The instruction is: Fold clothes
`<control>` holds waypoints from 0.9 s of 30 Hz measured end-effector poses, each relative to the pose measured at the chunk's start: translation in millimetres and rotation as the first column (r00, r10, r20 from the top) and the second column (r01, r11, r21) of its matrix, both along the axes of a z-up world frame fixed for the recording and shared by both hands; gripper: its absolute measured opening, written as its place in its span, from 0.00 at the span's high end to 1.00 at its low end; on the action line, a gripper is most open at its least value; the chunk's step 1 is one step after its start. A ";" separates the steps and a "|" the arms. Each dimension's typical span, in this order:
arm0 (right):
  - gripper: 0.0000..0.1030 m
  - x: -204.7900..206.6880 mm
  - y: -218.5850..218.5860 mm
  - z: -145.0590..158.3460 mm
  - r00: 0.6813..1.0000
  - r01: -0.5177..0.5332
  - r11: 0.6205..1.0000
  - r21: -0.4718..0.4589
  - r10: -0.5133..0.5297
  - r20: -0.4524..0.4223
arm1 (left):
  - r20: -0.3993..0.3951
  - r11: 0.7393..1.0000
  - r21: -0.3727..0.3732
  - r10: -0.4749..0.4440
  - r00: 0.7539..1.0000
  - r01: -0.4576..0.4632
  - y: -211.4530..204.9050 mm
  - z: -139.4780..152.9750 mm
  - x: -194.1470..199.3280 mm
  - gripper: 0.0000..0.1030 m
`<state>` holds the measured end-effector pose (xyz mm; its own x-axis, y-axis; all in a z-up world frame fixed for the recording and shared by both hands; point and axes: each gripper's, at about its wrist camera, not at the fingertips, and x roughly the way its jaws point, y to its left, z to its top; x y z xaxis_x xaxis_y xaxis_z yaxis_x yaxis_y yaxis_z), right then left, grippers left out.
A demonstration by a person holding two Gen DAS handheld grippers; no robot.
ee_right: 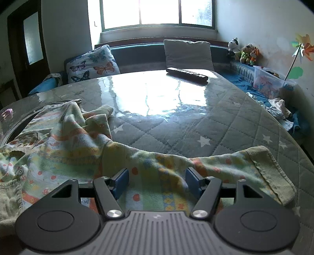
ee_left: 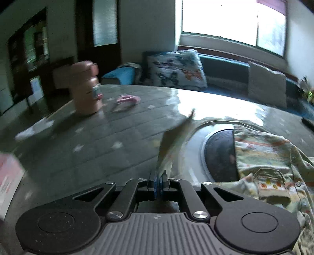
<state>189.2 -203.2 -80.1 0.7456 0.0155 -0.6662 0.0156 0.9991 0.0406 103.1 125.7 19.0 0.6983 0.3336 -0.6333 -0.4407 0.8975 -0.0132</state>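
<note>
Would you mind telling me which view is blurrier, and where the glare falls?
Left wrist view: motion blur smears the pink bottle and the cloth strip pinched in the left gripper. Right wrist view: sharper; the window is blown out and glares off the glossy table cover beyond the patterned garment.

**A lived-in family room at home**

Beyond the fingers, a worktop [ee_right: 176, 121] under a quilted star-print cover meets a cushioned window bench [ee_right: 137, 51]. On the bench lean a butterfly pillow [ee_right: 92, 62] and a grey pillow [ee_right: 188, 54]. To the right, soft toys [ee_right: 245, 52] line a ledge near a clear toy box [ee_right: 268, 84]. A remote control [ee_right: 186, 73] lies on the worktop.
</note>
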 end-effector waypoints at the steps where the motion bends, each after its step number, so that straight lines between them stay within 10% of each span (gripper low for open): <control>1: 0.33 0.6 0.5 -0.4 1.000 -0.003 1.000 -0.004 0.003 0.000 | -0.002 1.000 -0.020 0.024 1.000 -0.024 4.0 -2.3 -7.5 0.96; 12: 0.31 1.9 3.2 1.2 1.000 -0.010 1.000 -0.004 0.010 -0.007 | -0.055 0.991 -0.063 0.111 0.992 -0.115 27.8 -19.2 -36.3 0.67; 27: 0.32 -35.2 78.3 35.5 0.912 -0.409 0.901 0.146 0.408 0.036 | -0.061 0.994 0.012 0.112 0.992 -0.112 42.6 -28.9 -16.2 0.80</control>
<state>154.1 -124.9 -44.6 0.6558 0.4168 -0.6294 -0.3931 0.9003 0.1867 86.9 168.3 -10.0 0.6159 0.4133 -0.6708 -0.5381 0.8425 0.0251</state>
